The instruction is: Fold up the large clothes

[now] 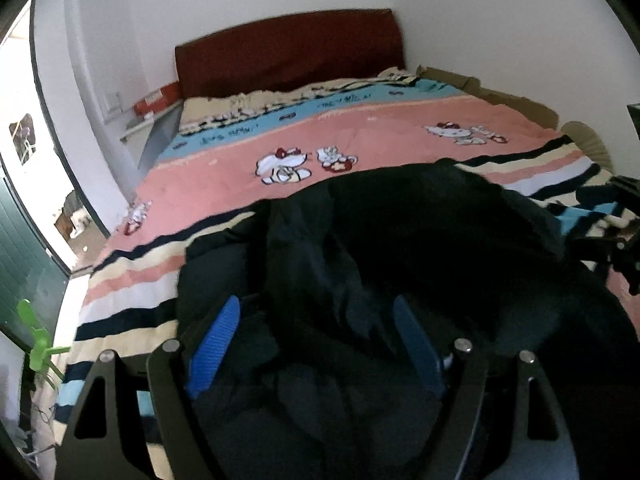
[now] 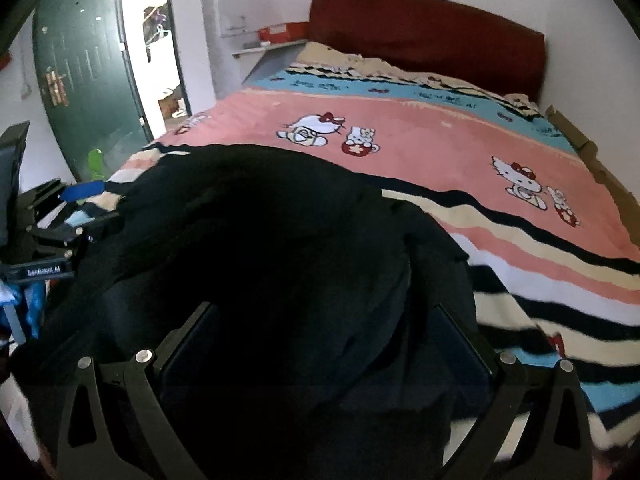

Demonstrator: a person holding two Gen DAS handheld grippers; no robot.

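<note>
Both grippers point toward the red headboard (image 1: pixel 290 50), held low over a black garment (image 1: pixel 400 248) heaped at the foot end of the pink cartoon-print blanket (image 1: pixel 380 128), far from that headboard. The left gripper (image 1: pixel 316 340) has its blue fingers (image 1: pixel 214 344) spread wide, dark cloth bunched between them (whether either pad presses the fabric cannot be told). The right gripper (image 2: pixel 324 340) likewise stands wide open, its fingers (image 2: pixel 188 340) flanking a garment fold.
</note>
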